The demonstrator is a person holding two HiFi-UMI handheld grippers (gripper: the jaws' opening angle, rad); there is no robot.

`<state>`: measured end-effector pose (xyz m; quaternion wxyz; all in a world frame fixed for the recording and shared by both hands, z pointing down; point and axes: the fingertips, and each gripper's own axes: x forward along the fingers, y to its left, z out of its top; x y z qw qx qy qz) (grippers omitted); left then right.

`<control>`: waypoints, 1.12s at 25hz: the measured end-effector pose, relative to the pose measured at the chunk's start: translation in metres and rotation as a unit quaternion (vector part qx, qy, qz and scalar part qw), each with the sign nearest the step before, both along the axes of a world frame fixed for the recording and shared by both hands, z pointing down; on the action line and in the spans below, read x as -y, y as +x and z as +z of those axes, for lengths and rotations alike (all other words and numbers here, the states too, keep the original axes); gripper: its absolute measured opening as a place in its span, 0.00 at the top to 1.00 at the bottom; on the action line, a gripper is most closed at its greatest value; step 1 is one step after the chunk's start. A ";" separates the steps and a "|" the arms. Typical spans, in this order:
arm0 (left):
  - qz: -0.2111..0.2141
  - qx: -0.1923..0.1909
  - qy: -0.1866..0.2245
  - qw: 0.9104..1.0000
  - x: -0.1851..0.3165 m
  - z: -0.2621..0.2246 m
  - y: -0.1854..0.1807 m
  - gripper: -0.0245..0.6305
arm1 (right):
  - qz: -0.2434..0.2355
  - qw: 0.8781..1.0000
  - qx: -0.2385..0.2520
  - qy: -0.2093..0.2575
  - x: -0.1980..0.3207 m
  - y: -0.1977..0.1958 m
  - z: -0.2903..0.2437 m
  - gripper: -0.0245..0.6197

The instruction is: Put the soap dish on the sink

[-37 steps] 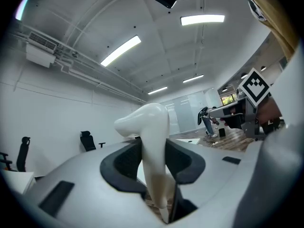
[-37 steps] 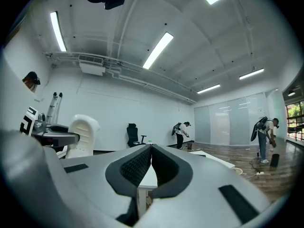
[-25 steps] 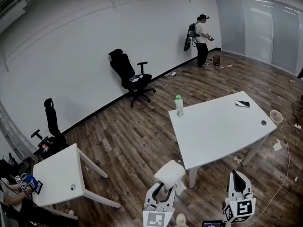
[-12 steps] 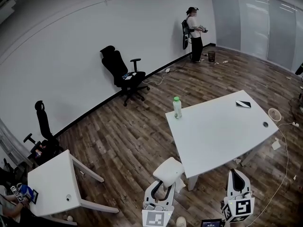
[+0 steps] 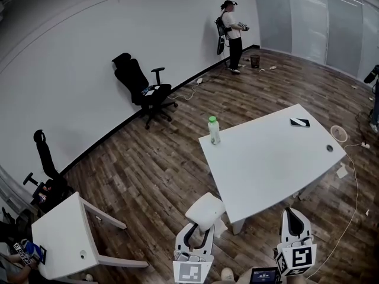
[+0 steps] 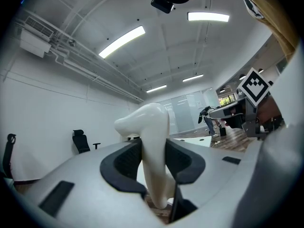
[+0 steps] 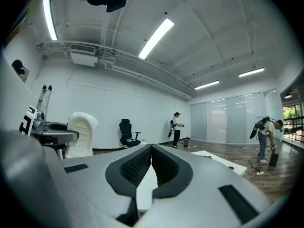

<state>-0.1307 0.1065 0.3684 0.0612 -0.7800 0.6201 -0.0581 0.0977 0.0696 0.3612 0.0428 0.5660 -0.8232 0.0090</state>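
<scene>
While the left gripper (image 5: 198,234) is clamped on the white soap dish (image 5: 205,210), with its dark pads (image 6: 119,164) pressing the dish's lower part on either side, the right gripper (image 5: 294,215) beside it has its jaws together with nothing between them. Ahead of both lies a white table (image 5: 278,164), whose near corner sits just right of the dish and ahead-left of the right gripper. Bare wooden floor (image 5: 148,170) opens ahead and to the left of the left gripper, bounded farther left by a smaller white table (image 5: 59,244). A green-capped bottle (image 5: 214,130) stands at the big table's far left corner, and its contents cannot be made out.
</scene>
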 end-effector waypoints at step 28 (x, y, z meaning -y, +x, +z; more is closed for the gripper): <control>-0.022 -0.008 -0.026 0.999 0.159 0.017 0.036 0.75 | -0.053 0.999 0.001 -0.004 0.175 0.016 0.009 0.95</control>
